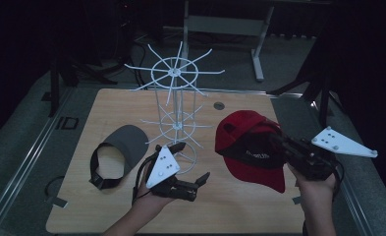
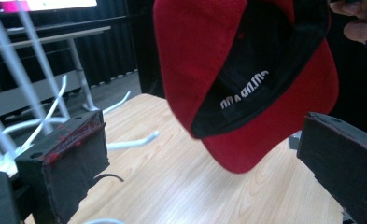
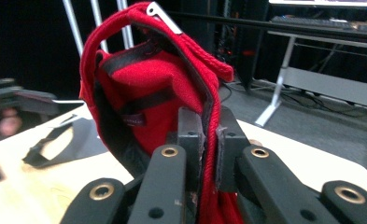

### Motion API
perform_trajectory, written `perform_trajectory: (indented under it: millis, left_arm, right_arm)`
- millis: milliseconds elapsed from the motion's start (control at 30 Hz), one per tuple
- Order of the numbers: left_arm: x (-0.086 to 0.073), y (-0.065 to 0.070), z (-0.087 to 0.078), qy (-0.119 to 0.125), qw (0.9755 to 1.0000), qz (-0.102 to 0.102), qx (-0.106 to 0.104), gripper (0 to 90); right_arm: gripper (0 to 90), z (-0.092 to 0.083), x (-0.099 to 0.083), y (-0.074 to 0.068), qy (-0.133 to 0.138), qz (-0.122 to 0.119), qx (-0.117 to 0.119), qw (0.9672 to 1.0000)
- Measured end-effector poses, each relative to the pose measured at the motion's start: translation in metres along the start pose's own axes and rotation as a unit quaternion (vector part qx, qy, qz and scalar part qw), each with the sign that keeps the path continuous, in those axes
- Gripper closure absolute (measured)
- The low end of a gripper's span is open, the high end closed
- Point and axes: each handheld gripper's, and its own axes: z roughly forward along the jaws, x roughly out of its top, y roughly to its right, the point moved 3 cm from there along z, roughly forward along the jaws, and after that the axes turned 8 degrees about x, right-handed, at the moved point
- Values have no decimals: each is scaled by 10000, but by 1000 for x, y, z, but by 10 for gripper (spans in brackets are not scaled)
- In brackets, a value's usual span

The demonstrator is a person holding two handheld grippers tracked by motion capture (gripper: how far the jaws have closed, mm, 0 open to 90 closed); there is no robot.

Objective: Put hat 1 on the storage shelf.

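Red cap (image 1: pixel 252 147): woven cloth, matt, with a black fabric lining and white stitched lettering. Grey visor (image 1: pixel 124 147): matt cloth. Rack (image 1: pixel 176 98): thin white coated wire, smooth. Bench (image 1: pixel 107 113): pale wood grain, smooth with a slight sheen. Right gripper (image 3: pixel 209 140): matt black, brass-coloured rivets.

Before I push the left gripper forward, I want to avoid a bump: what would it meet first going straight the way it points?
Probably the red cap, held up by the right gripper. The left gripper has open jaws aimed at the cap's brim, above bare table; depth is hard to judge.
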Motion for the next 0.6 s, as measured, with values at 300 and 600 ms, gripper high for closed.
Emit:
perform_trajectory:
  millis: [300, 600]
  left_arm:
    - [17, -5, 26, 23, 9999, 148, 79, 54]
    - [39, 1, 46, -9, 9992, 398, 64, 121]
  right_arm:
    - [838, 2, 0, -14, -24, -104, 230, 9997]
    - [837, 0, 6, -22, 33, -169, 379, 9991]
